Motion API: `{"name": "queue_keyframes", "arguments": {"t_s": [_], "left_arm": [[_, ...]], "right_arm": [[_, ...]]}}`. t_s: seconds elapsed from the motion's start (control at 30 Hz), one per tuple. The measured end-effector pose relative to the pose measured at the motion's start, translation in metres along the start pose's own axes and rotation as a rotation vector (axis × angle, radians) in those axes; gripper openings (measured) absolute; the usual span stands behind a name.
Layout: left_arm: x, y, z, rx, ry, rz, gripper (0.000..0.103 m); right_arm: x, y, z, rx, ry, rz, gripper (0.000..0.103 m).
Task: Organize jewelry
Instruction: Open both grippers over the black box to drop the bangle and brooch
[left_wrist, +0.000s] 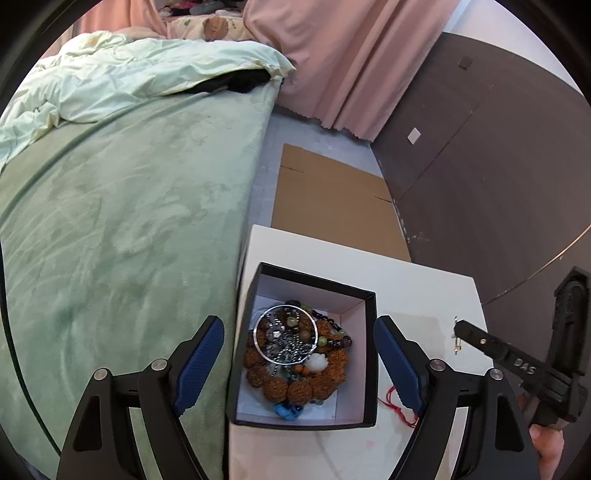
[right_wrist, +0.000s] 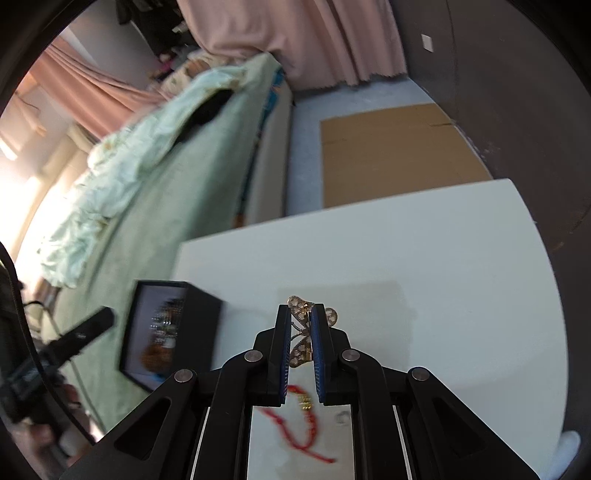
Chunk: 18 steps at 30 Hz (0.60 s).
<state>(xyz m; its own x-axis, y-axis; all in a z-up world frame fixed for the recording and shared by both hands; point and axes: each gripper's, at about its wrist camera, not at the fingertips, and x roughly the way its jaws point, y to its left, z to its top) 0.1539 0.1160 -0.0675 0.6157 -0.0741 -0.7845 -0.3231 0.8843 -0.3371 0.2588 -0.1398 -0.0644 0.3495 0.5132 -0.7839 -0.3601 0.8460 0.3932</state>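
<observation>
A black box with a white inside stands on the white table. It holds brown bead bracelets, a silver bangle and other jewelry. My left gripper is open, its blue pads on either side of the box. My right gripper is shut on a gold filigree butterfly piece above the table, right of the box. A red cord bracelet lies on the table below it; it also shows in the left wrist view. The right gripper shows in the left wrist view.
A bed with a green cover and pale quilt lies left of the table. Flat cardboard lies on the floor beyond the table. Pink curtains and a dark wall stand behind.
</observation>
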Motion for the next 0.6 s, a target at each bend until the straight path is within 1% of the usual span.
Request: {"name": "queue_keyframes", "arguments": {"t_s": [0.17, 0.3, 0.4, 0.47, 0.6], "left_arm": [[-0.013, 0.010, 0.000, -0.012, -0.028, 0.001, 0.084], [-0.024, 0.021, 0.002, -0.037, -0.042, -0.004, 0.084], [-0.030, 0.027, 0.004, -0.054, -0.055, -0.010, 0.087], [-0.034, 0.031, 0.004, -0.065, -0.066, -0.016, 0.092], [-0.041, 0.036, 0.008, -0.069, -0.085, -0.022, 0.095]], "right_arm": [[-0.008, 0.030, 0.000, -0.023, -0.053, 0.114, 0.012], [-0.006, 0.053, -0.001, -0.031, -0.081, 0.179, 0.012], [0.001, 0.068, -0.004, -0.034, -0.084, 0.212, 0.012], [0.009, 0.076, -0.005, -0.034, -0.070, 0.228, 0.012], [0.023, 0.091, -0.006, -0.043, -0.068, 0.237, 0.012]]}}
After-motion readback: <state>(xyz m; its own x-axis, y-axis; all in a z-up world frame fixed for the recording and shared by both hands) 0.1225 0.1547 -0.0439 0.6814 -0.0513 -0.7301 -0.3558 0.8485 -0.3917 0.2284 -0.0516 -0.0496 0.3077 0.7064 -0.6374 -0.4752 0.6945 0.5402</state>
